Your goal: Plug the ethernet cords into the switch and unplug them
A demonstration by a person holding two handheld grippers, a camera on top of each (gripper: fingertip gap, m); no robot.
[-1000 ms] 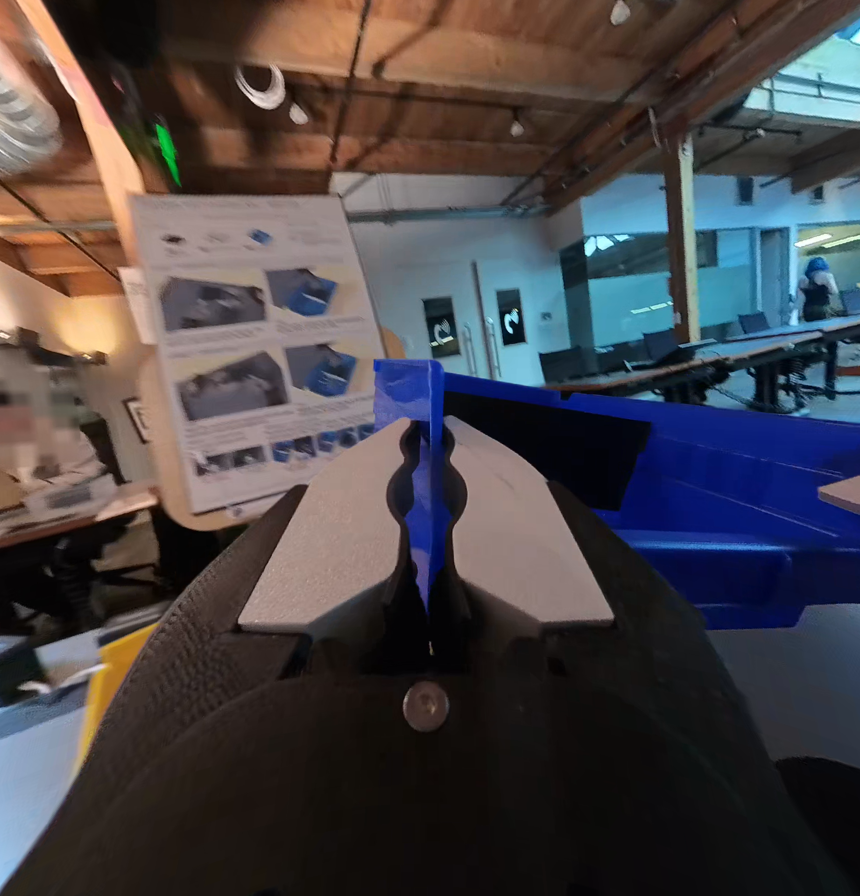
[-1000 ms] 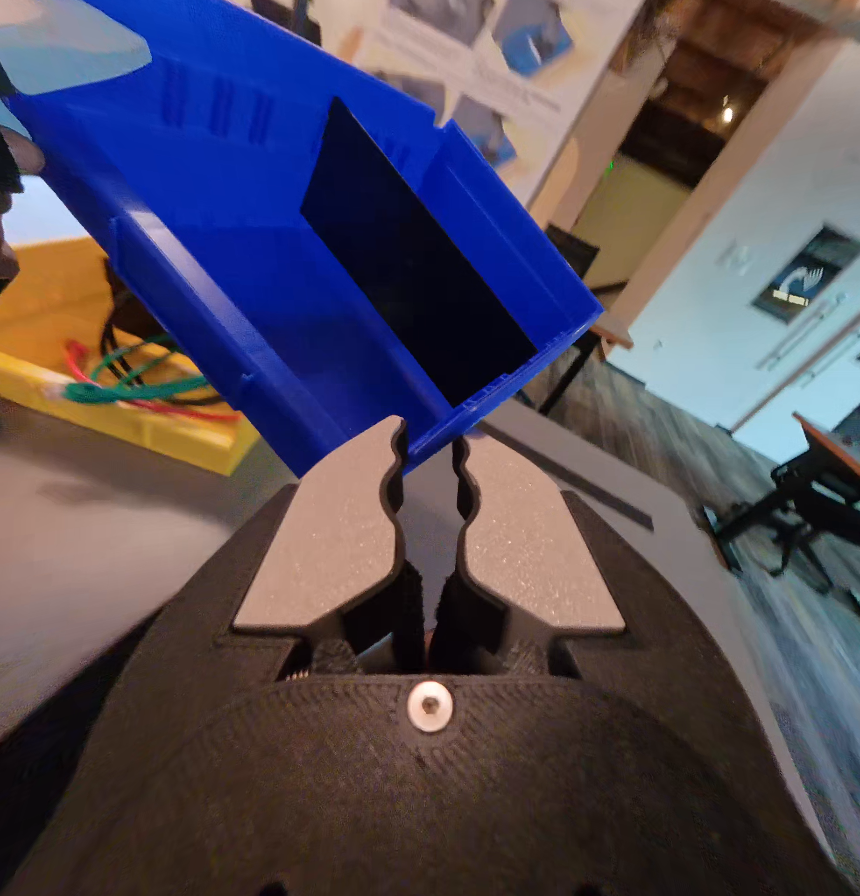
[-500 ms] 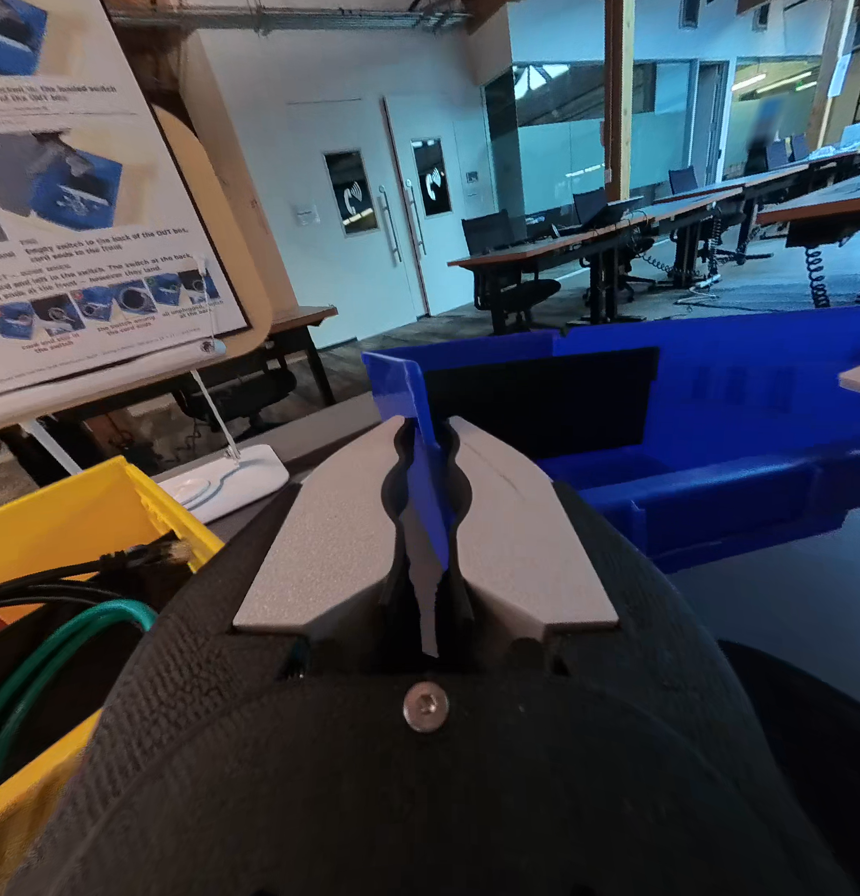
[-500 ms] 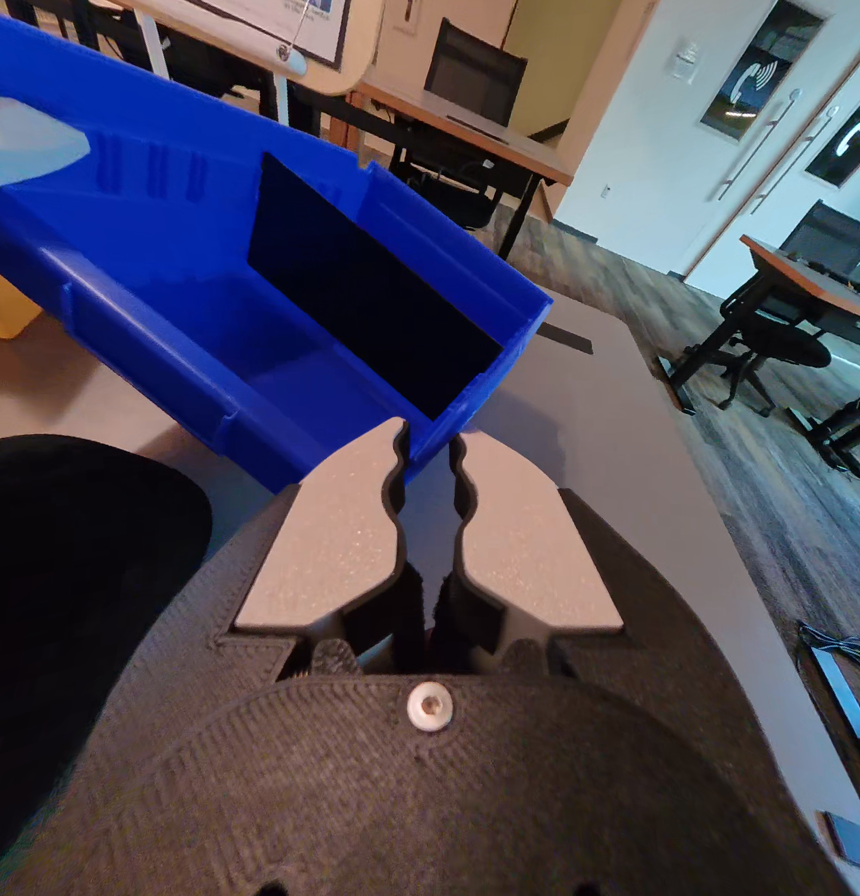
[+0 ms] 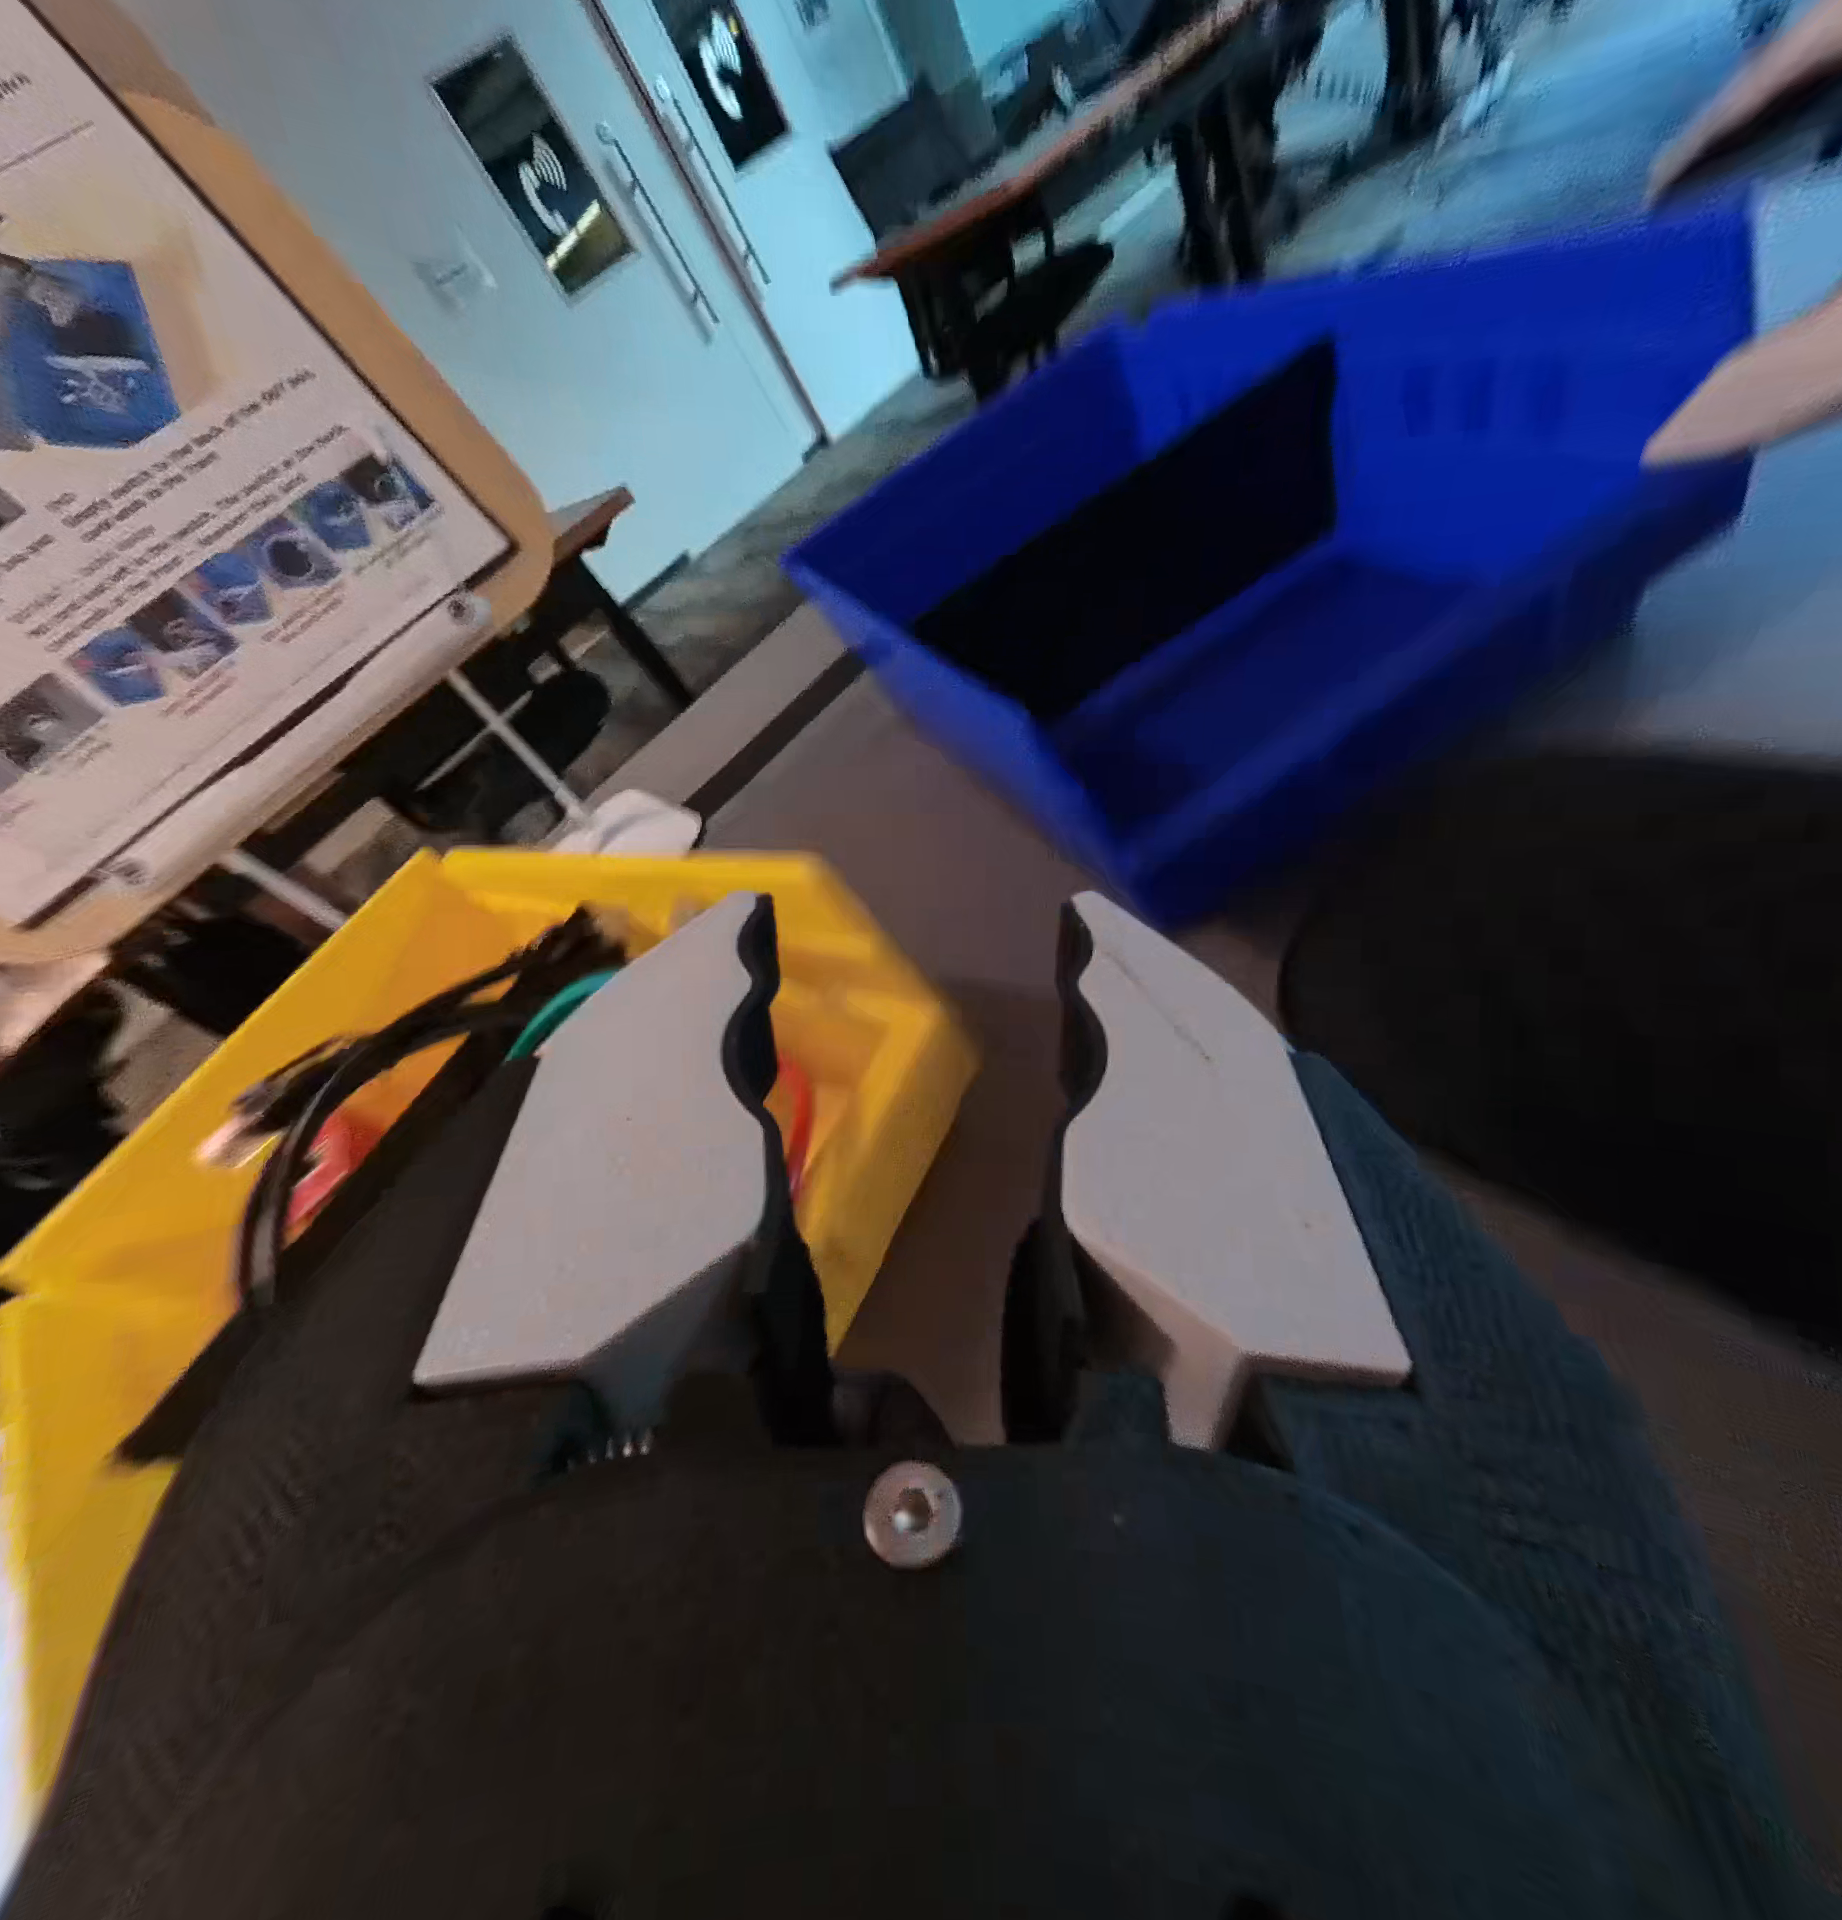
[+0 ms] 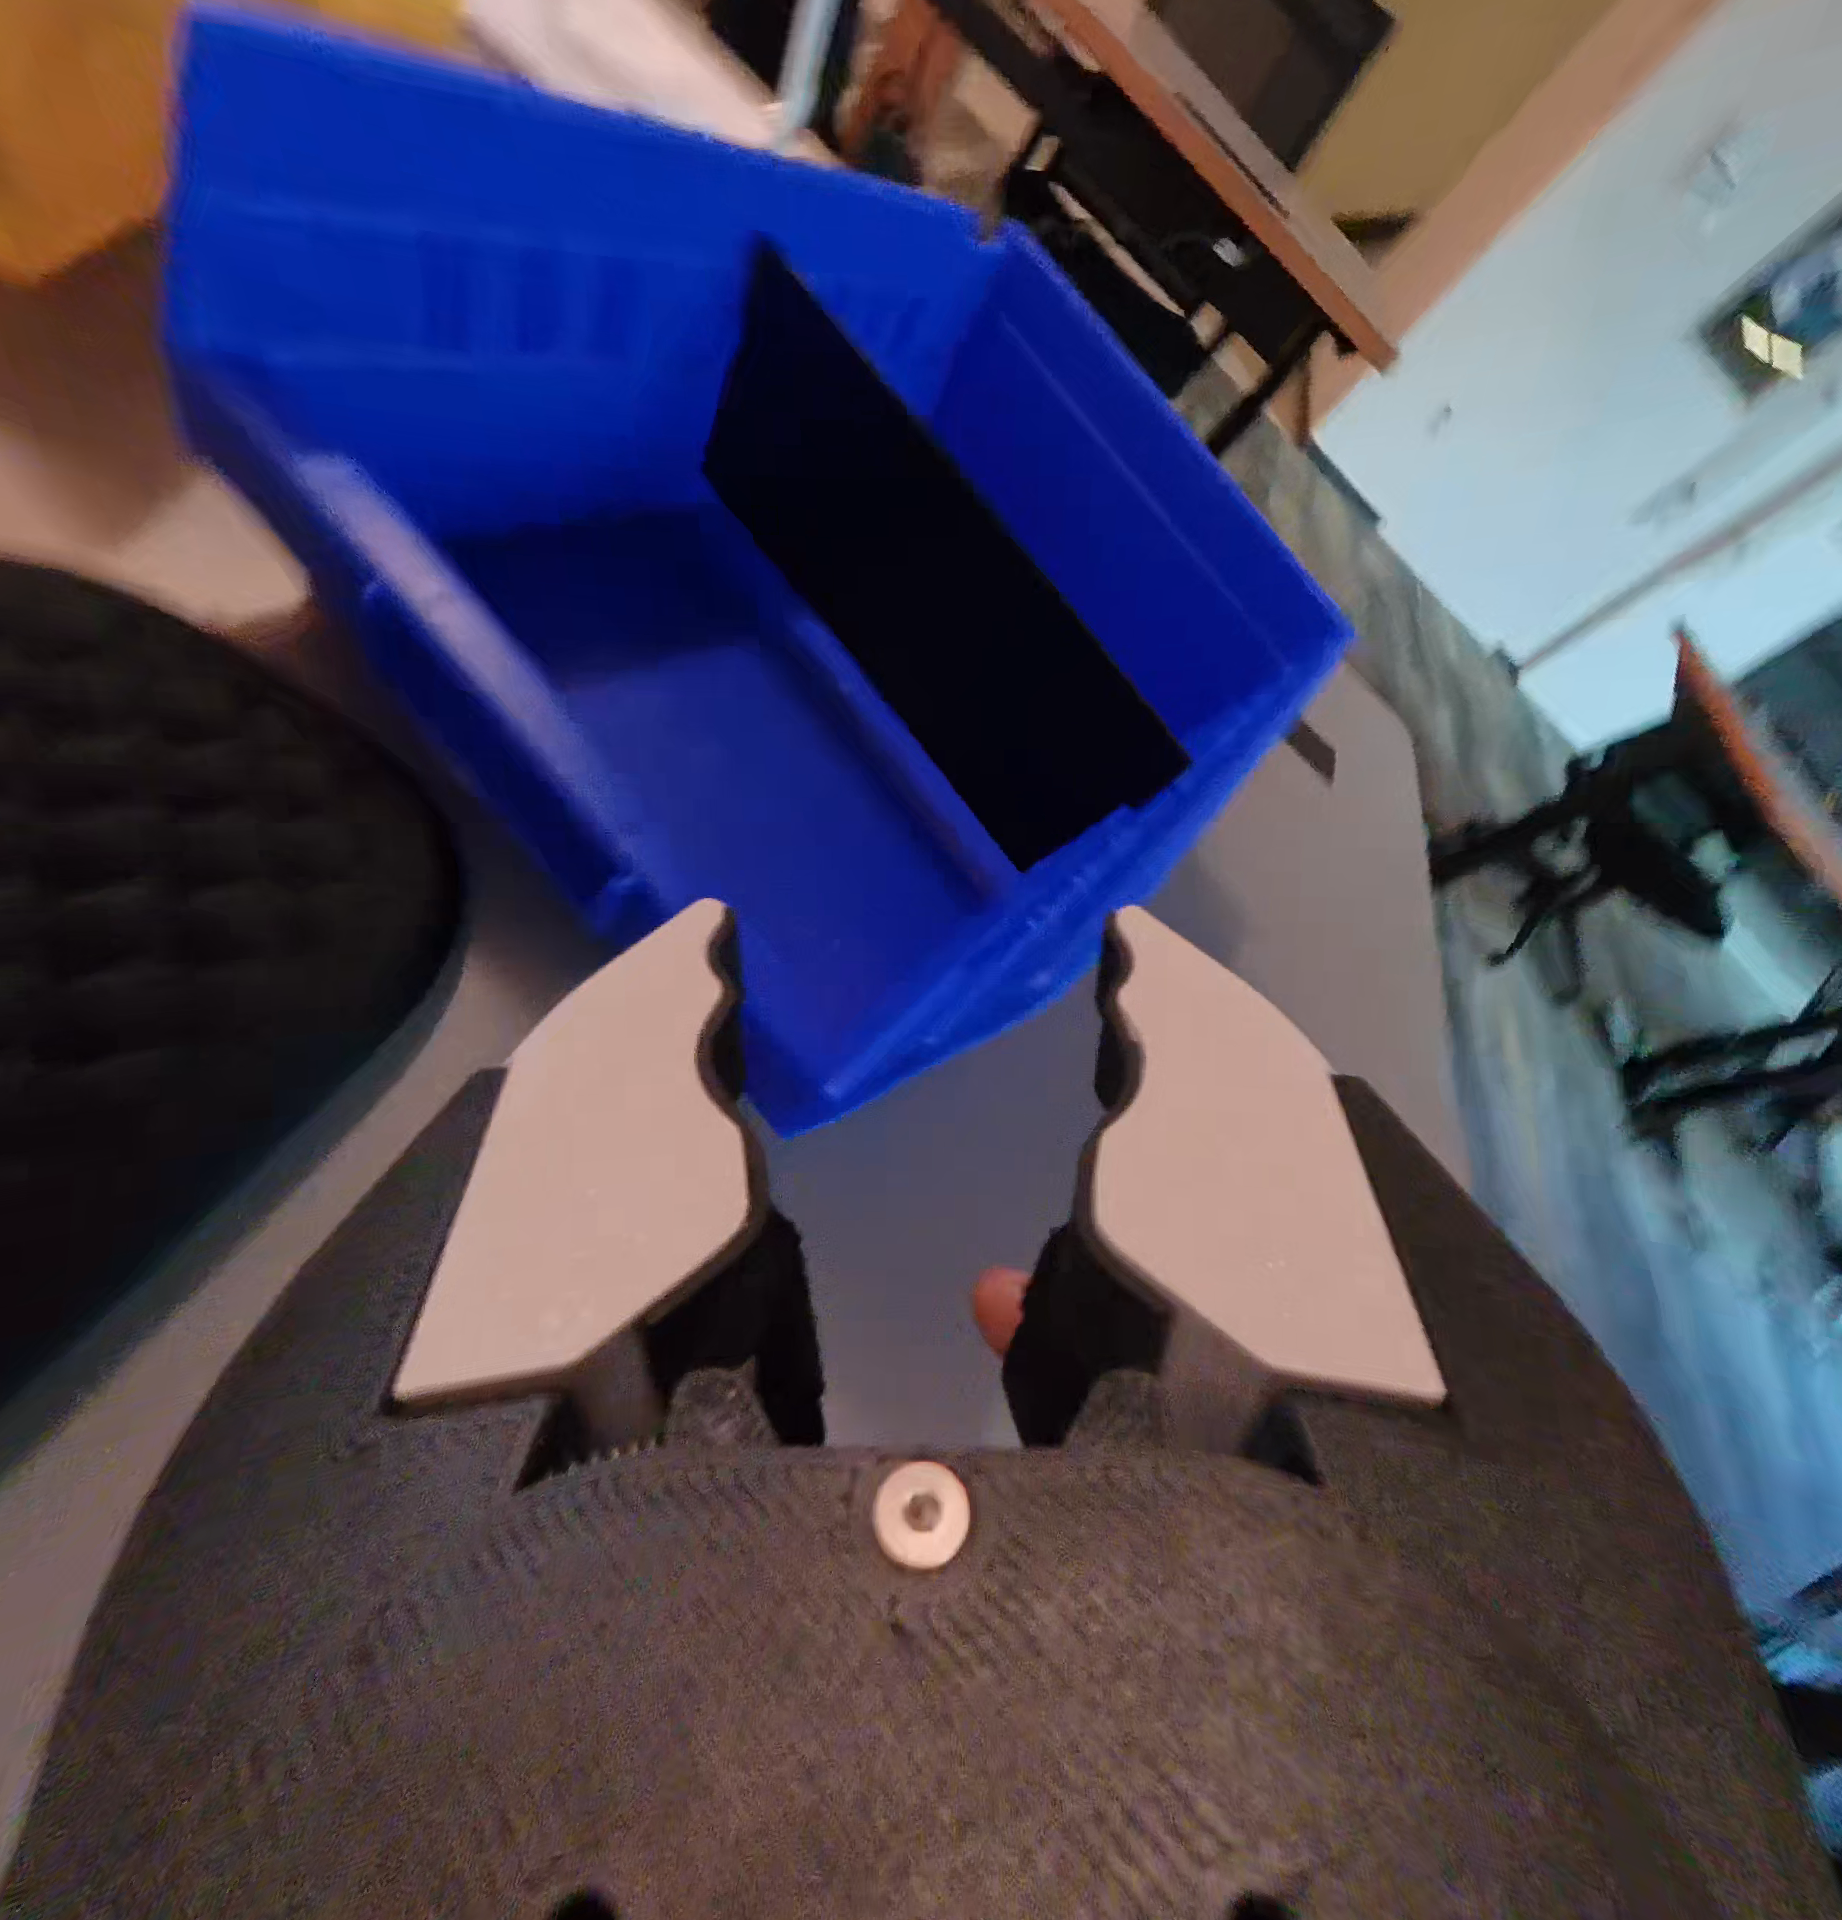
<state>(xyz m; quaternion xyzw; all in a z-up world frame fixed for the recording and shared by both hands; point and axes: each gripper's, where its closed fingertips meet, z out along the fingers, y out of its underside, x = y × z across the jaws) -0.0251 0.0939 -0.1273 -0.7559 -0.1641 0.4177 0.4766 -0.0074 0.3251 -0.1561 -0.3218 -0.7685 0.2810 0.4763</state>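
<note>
My left gripper is open and empty, just above the near corner of a yellow bin. The bin holds a black cord, a green cord and a red cord. My right gripper is open and empty, with the near corner of a blue bin between its fingertips. The blue bin rests on the grey table and has a black upright panel across it. I cannot make out a switch. Both views are blurred.
The grey table runs under both bins. A poster board stands behind the yellow bin. The left gripper's black body fills the right wrist view's left side. The table edge and floor are on the right. My right gripper is the nearer one to the black upright panel: about 15 centimetres, against 25 centimetres. Look for it in the left wrist view too.
My left gripper has let go of the blue bin's wall, opened and swung down over the yellow bin. My right gripper has opened. The blue bin now sits lower, on the table.
</note>
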